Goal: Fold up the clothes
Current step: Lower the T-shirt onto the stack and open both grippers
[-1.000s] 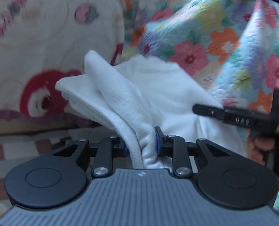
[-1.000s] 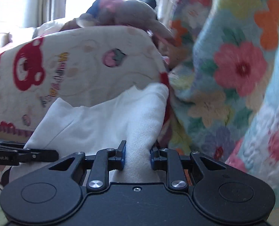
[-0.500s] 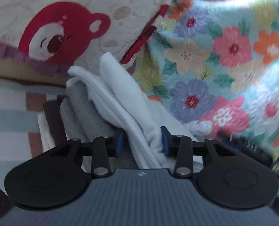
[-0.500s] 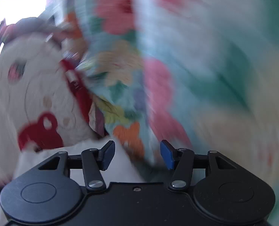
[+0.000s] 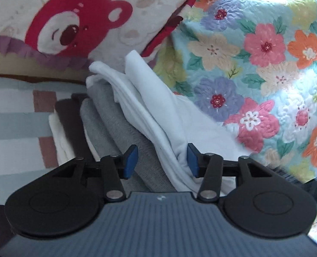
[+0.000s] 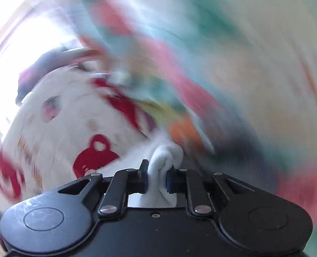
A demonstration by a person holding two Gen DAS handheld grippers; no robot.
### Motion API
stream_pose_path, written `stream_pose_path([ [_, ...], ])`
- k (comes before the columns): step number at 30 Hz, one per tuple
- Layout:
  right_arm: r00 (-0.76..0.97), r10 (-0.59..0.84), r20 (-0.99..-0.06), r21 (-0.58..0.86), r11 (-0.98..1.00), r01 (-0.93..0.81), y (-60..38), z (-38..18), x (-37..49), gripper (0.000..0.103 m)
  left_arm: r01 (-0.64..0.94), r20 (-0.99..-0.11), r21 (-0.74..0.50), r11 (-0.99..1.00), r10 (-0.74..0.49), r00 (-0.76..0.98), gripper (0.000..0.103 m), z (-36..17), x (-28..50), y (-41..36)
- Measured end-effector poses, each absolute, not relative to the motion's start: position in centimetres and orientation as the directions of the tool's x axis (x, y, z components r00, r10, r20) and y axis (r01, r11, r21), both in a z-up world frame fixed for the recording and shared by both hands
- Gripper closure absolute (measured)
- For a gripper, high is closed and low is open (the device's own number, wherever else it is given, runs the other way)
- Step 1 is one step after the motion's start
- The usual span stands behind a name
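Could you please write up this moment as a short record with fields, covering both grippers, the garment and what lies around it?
left gripper: open, jaws wide, white garment lying between them
right gripper: shut on a bunched fold of white cloth
garment position: draped over a stack of folded clothes, grey, dark and cream
surroundings: floral quilt to the right, bear-print bedding behind
right wrist view: heavily motion-blurred

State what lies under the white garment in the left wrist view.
Under the white garment sits a stack of folded grey cloth, with dark brown and cream layers beside it. Anything deeper is covered.
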State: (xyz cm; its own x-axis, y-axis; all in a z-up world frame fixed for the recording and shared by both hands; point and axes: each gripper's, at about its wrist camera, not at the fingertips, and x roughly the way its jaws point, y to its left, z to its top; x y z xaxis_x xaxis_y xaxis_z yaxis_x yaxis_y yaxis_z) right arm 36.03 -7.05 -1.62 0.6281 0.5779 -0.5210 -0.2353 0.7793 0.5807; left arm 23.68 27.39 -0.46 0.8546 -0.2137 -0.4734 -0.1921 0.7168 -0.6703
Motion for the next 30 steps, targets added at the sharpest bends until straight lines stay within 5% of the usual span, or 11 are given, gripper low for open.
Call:
stream_pose_path([
  [3,0.672,0.440,-0.596,0.306,0.898,-0.317,-4.7,-1.0,35.6,0.087,-0.166,-0.477,-0.609,0.775,-0.192,0.858,0.055,0.0,23.0,26.3],
  [7,0.764,0.251,-0.594,-0.075,0.929,-0.363,-1.7,-0.4,33.8,0.073,-0.171,-0.495,-0.532,0.829,-0.141,0.857,0.058,1.8,22.7,26.3],
  [10,0.821,0.259,-0.508,-0.051,0.943,-0.329,-1.7,1.4,31.2,0.065,-0.167,-0.431,-0.476,0.863,-0.064,0.900,0.058,4.5,22.6,27.3],
  [13,0.770,0.459,-0.442,0.134,0.883,-0.450,-2.0,4.0,29.6,0.065,-0.112,-0.376,-0.469,0.876,-0.084,0.923,0.058,7.0,24.4,28.3],
  [16,0.660,0.642,-0.390,0.315,0.767,-0.559,-1.1,5.6,28.9,0.065,-0.035,-0.432,-0.420,0.907,-0.166,0.886,0.060,7.6,28.8,28.1],
  [20,0.493,0.779,-0.387,0.413,0.624,-0.663,2.7,4.6,28.6,0.065,-0.078,-0.569,-0.281,0.957,-0.101,0.816,0.064,4.8,32.6,27.2],
  [26,0.380,0.786,-0.488,0.189,0.520,-0.833,5.4,2.6,23.7,0.062,-0.176,-0.572,-0.350,0.920,-0.061,0.818,0.060,0.7,29.6,30.0],
  [30,0.433,0.752,-0.498,0.065,0.530,-0.846,5.0,2.8,22.1,0.062,-0.228,-0.593,-0.232,0.946,0.048,0.804,0.050,0.1,28.5,30.2],
])
